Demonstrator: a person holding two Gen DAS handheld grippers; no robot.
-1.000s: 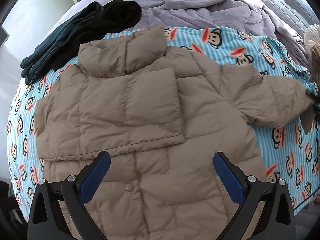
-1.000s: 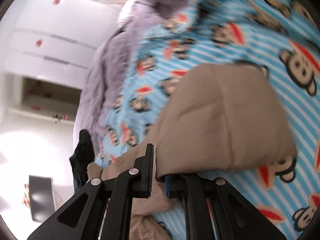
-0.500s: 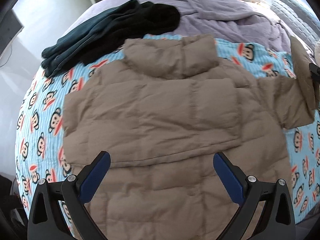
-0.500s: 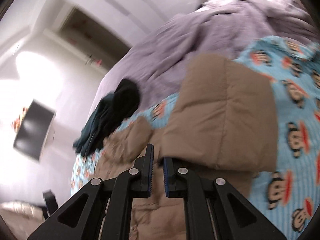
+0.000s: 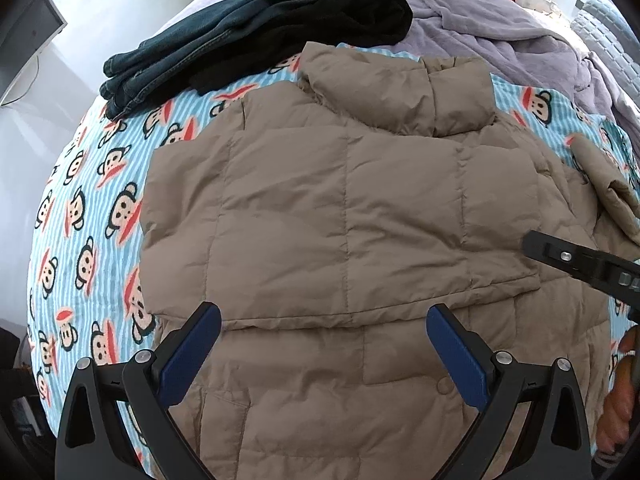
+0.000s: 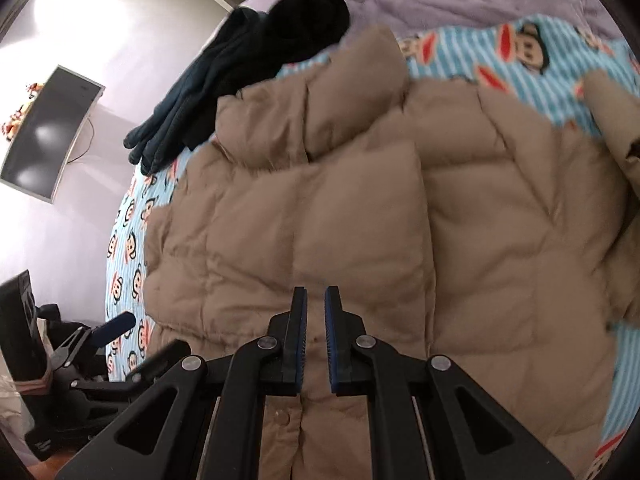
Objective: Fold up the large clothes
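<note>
A tan puffer jacket (image 5: 344,216) lies front up on the monkey-print sheet (image 5: 92,200), collar (image 5: 400,88) at the far end. One sleeve (image 5: 344,264) is folded across its chest. The other sleeve (image 5: 608,188) lies crumpled at the jacket's right edge, also seen in the right wrist view (image 6: 616,128). My left gripper (image 5: 324,340) hovers open above the jacket's lower front, nothing between its pads. My right gripper (image 6: 316,300) hangs over the middle of the jacket (image 6: 500,240), jaws together with only a slit and no cloth visibly between them. Its tip (image 5: 532,245) reaches in from the right.
Folded dark jeans (image 5: 192,52) and a black garment (image 5: 340,12) lie at the far left of the bed. A rumpled purple blanket (image 5: 500,28) covers the far side. A monitor (image 6: 48,132) hangs on the wall left of the bed. A hand (image 5: 616,412) shows at the lower right.
My right gripper swung from the bed's right side over the jacket's middle; the sleeve it carried is out of its jaws and lies at the right. The left gripper shifted sideways over the jacket.
</note>
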